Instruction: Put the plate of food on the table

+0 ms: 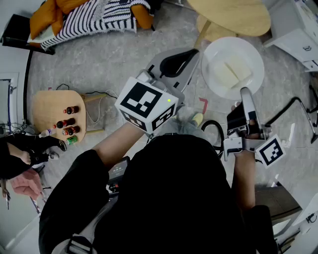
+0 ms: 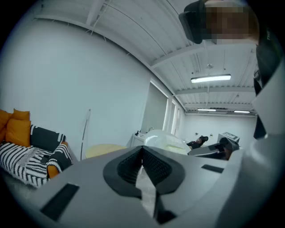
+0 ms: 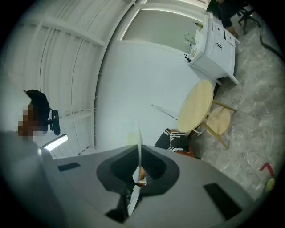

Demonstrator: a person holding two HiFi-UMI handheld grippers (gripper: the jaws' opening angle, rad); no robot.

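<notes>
Your right hand-held gripper (image 1: 244,95) pinches the plate (image 1: 214,48) by its near rim; the round bench (image 1: 233,15) lies just beyond, farther off. Your left hand-held gripper (image 1: 192,53) is pressed together, empty.

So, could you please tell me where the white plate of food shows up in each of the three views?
Head view: the plate is at upper right, its near rim pinched in the right gripper.
Left gripper view: centre, just beyond the jaws, seen from the side.
Right gripper view: a thin edge-on sliver between the jaws.
Shared landmark: the round wooden table.
</notes>
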